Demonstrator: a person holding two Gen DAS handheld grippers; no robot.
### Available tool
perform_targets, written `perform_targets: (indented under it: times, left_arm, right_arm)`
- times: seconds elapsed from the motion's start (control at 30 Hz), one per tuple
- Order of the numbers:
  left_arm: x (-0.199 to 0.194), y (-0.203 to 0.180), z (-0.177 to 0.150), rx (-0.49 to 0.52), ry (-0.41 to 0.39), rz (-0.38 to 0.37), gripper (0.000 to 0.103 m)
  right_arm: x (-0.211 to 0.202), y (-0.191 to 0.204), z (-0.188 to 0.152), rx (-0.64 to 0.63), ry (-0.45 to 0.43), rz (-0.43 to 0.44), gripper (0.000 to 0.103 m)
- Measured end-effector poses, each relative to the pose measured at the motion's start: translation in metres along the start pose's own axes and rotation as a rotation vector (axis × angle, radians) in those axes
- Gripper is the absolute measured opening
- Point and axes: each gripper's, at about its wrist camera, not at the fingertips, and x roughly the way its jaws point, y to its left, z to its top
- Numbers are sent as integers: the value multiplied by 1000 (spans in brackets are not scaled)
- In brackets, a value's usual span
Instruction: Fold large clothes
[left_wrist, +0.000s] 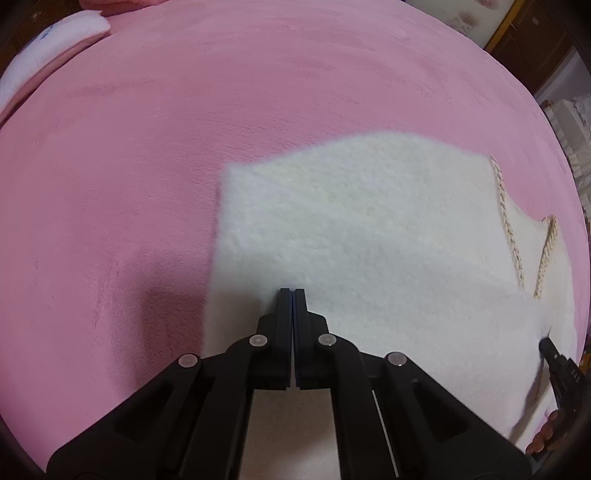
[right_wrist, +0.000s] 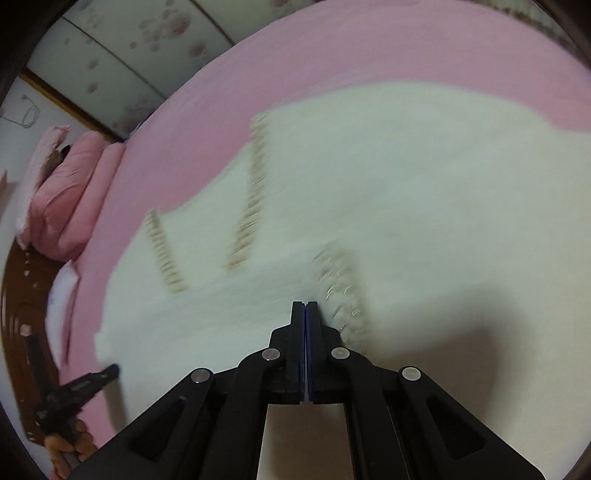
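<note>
1. Across the left wrist view, the white fleece garment (left_wrist: 369, 236) lies flat on the pink bedspread (left_wrist: 147, 147), with one straight folded edge toward the left of the frame. It is spread on the wide soft surface so that its edges stay reachable for folding.
2. The left gripper (left_wrist: 293, 295) points steeply down over the near part of the garment. Its jaws stand together with nothing visible between them; no cloth is pinched.
3. The braided trim (left_wrist: 508, 225) marks what appears to be the neck opening, toward the right of the frame. The right gripper (left_wrist: 546, 345) shows only as a black tip at the frame's lower right edge, over the cloth.
4. Seen from the right wrist view, the garment (right_wrist: 424, 184) fills the centre, blurred. Pink pillows (right_wrist: 70, 206) are stacked at the bed's far left, clear of the working area.
5. The right gripper (right_wrist: 305, 304) has its jaws pressed together and empty, tips just beside a strip of trim (right_wrist: 341, 291).
6. The left gripper (right_wrist: 109, 371) sits near the garment's left edge. Judgement: both tools are positioned at opposite sides to start the next fold.
</note>
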Motion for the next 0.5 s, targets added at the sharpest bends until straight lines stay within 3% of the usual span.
perform_targets:
  times: [0.1,0.17,0.3,0.37,0.43,0.5]
  left_arm:
    - [-5,-7,1,29,9,27,1]
    - [-12,12,-3,54,14,55,1]
    - [-32,10,-24,30,81,15,4]
    - [-35,9,-38,31,111,13,15]
    - [-40,7,-56,49,146,32,47]
    - [-46,4,-71,75,155,56,59]
  right_arm:
    - [-1,16,-6,-35,-14,-92,0]
    - [1,47,-15,-57,-21,-167,0]
    - [-27,68,-32,37,5,-134,5]
    - [-52,79,-53,80,38,-108,10]
    - [-77,80,-74,104,75,-112,18]
    - [-92,80,-98,121,100,-122,29]
